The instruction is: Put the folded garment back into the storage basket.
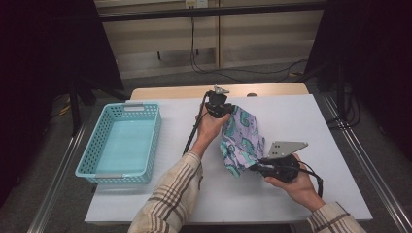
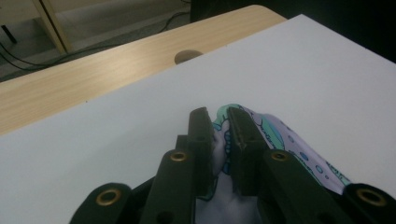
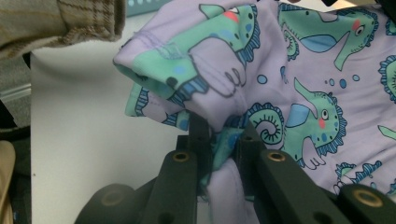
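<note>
Already both claws are clamped on the lilac seahorse-print cloth [image 1: 243,138], left gripper [image 1: 224,110] at its far corner, right gripper [image 1: 253,167] at the near one, holding it off the white board [image 1: 301,126]. Folding looks barely begun; the turquoise plastic basket [image 1: 97,131] waits empty.

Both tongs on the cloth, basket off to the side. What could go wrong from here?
1. Each of the tongs, left and right, pinches only a thin edge of the cloth, so a tug might slip it free.
2. The cloth hangs bunched between them; it may go into the basket crumpled, or drape over its rim.
</note>
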`<state>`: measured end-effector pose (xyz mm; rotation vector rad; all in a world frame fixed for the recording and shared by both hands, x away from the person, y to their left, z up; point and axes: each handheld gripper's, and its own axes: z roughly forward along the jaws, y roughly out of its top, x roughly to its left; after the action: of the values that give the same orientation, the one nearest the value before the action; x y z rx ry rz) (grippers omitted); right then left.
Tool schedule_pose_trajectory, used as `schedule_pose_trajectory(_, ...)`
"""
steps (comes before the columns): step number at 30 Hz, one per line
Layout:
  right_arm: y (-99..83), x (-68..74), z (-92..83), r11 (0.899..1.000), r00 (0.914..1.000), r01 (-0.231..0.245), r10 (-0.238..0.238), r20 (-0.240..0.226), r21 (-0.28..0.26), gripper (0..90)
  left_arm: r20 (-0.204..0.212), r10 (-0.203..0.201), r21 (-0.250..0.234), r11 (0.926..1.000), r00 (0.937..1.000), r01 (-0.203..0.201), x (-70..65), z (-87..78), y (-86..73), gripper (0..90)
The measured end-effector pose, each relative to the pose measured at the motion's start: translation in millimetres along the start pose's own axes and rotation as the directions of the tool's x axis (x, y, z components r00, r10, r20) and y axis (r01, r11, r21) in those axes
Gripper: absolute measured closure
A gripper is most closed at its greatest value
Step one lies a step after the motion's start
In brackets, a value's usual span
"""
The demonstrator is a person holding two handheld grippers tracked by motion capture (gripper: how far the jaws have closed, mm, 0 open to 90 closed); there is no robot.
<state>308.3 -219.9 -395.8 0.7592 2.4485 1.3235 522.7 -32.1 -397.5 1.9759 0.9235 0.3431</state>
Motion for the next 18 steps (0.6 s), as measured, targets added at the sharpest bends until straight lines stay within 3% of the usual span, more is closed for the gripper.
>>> schedule_pose_trajectory(4,7.5,1.2,-3.9,0.999,1.0000,0.003,-0.004,-0.008,-0.036,82.1,-0.001,0.015,-0.002,0.9999,0.9999,-0.015,1.7,-4.3,4.0,81.0)
schedule_pose_trajectory(8,12.9,2.1,-4.1,0.998,0.9998,-0.008,0.007,-0.021,-0.063,82.1,-0.005,-0.010,-0.020,0.9998,0.9999,0.010,4.6,-8.5,7.2,81.3)
schedule_pose_trajectory(10,16.3,2.9,-3.7,0.997,0.9998,-0.006,0.004,-0.021,-0.071,82.1,-0.010,-0.001,-0.007,1.0000,0.9999,0.001,7.2,-12.2,8.8,81.4)
schedule_pose_trajectory(18,28.0,5.5,-0.4,0.995,0.9993,0.002,-0.005,-0.037,-0.102,82.1,-0.036,-0.014,-0.034,0.9994,0.9992,0.013,17.2,-27.7,15.1,81.8)
